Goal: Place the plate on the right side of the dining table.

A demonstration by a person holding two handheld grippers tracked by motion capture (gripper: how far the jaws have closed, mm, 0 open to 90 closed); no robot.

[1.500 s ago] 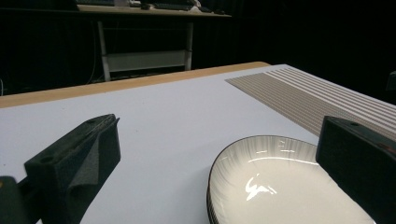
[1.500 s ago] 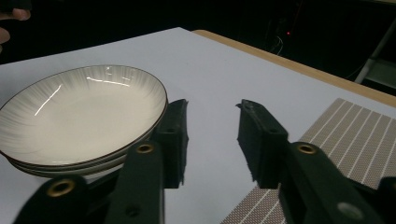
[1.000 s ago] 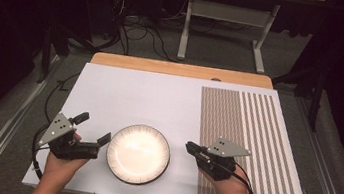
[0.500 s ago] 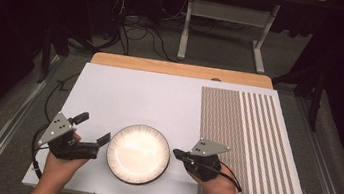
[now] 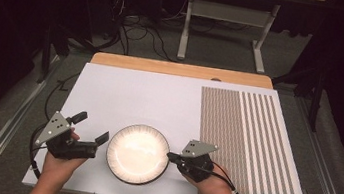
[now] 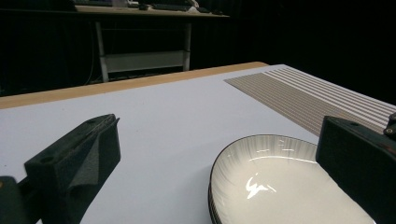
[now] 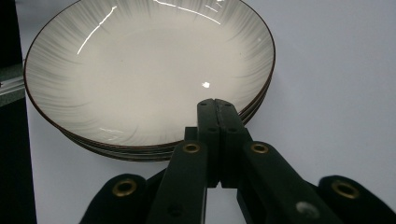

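White tabletop (image 5: 130, 91) under me: my left gripper (image 5: 91, 127) gapes beside stacked plates (image 5: 138, 153); my right gripper (image 5: 170, 156), pinched together empty, meets their rim.

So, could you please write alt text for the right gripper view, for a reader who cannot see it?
The right gripper, its two black jaws pressed together, points at the near rim of a stack of shallow white plates with dark edges. The plates sit on a white table surface. Nothing is between the jaws.
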